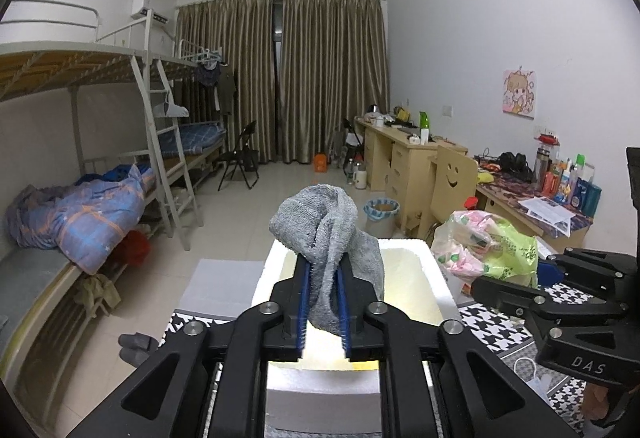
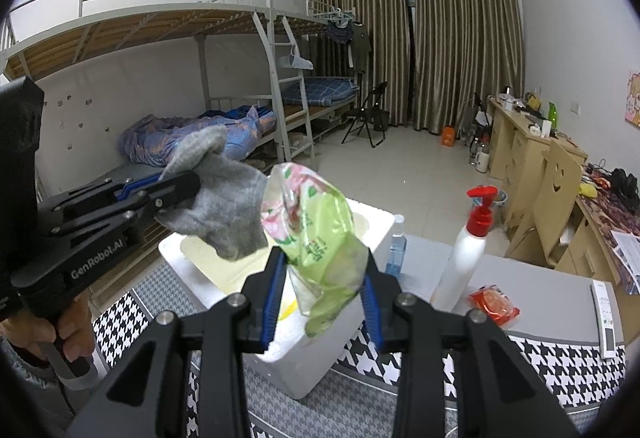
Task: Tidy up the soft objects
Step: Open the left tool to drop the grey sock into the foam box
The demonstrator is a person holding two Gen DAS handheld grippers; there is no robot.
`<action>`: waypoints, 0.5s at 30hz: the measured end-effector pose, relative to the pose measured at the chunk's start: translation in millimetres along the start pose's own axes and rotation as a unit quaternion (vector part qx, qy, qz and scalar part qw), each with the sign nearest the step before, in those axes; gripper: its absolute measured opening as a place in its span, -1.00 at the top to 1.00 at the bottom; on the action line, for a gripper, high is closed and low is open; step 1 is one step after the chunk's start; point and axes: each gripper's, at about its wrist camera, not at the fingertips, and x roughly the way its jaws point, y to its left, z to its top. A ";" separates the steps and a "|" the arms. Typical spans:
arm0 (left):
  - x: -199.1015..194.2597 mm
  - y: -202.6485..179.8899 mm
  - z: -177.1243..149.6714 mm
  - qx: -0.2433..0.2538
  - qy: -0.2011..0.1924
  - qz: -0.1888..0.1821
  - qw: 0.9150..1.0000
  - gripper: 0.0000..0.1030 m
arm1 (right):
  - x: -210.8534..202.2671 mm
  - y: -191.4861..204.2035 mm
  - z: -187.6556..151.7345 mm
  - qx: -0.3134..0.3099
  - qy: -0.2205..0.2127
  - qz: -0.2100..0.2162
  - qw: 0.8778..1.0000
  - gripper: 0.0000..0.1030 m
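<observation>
White foam box sat open on the houndstooth cloth; its contents couldn't be made out. Your left gripper clamped the grey towel above it. Your right gripper pinched the green plastic bag over the near right rim.

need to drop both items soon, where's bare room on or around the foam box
The white foam box interior looks bare under the grey towel and green plastic bag. The grey mat between the red packet and remote is free. It's crowded around the pump bottle.
</observation>
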 end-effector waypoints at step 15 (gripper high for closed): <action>-7.2 16.9 2.4 -0.030 -0.019 0.026 0.999 -0.98 | 1.8 5.5 1.9 -0.003 0.002 -0.005 1.000 0.22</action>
